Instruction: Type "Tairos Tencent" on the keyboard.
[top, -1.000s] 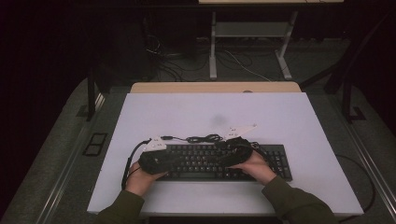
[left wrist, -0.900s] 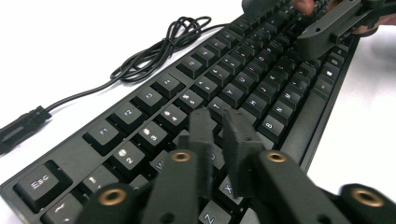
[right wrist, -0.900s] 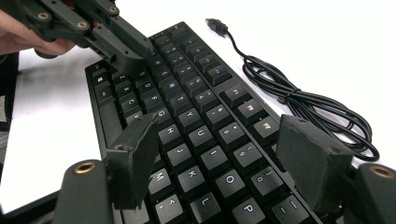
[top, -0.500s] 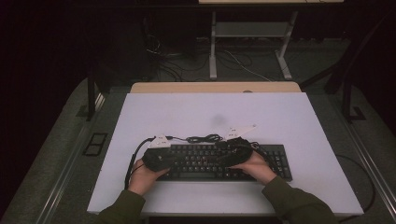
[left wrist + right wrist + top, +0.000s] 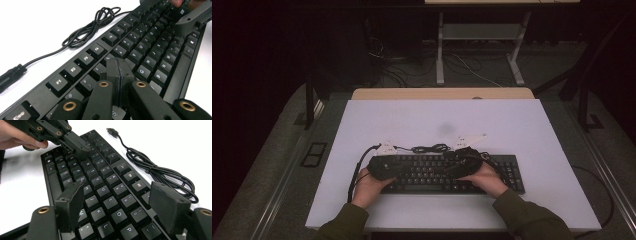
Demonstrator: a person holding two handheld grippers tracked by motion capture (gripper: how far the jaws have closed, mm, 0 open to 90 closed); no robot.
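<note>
A white table [image 5: 522, 120] carries a black keyboard [image 5: 447, 172] lying lengthwise near the person's edge, where both hands can reach it without stretching. Its cable [image 5: 429, 148] is coiled in loose loops on the bare surface just behind the top row, the plug end lying free and connected to nothing, which suggests the board is laid out for practice rather than for use. A person in olive sleeves leans in from the near side, the left hand [image 5: 369, 186] and right hand [image 5: 484, 179] each wrapped around a black handheld tool held low over the keys. The left gripper [image 5: 120, 68] has its jaws pressed flat together with nothing between them, forming one narrow tip that points down at the upper left letter rows, apparently so it can strike a single key without catching its neighbours. The right gripper [image 5: 116, 205] has its jaws wide apart and empty, spread above the right-hand letter keys, seemingly waiting rather than pressing. Whether the left tip actually touches a key cannot be told from these views.
</note>
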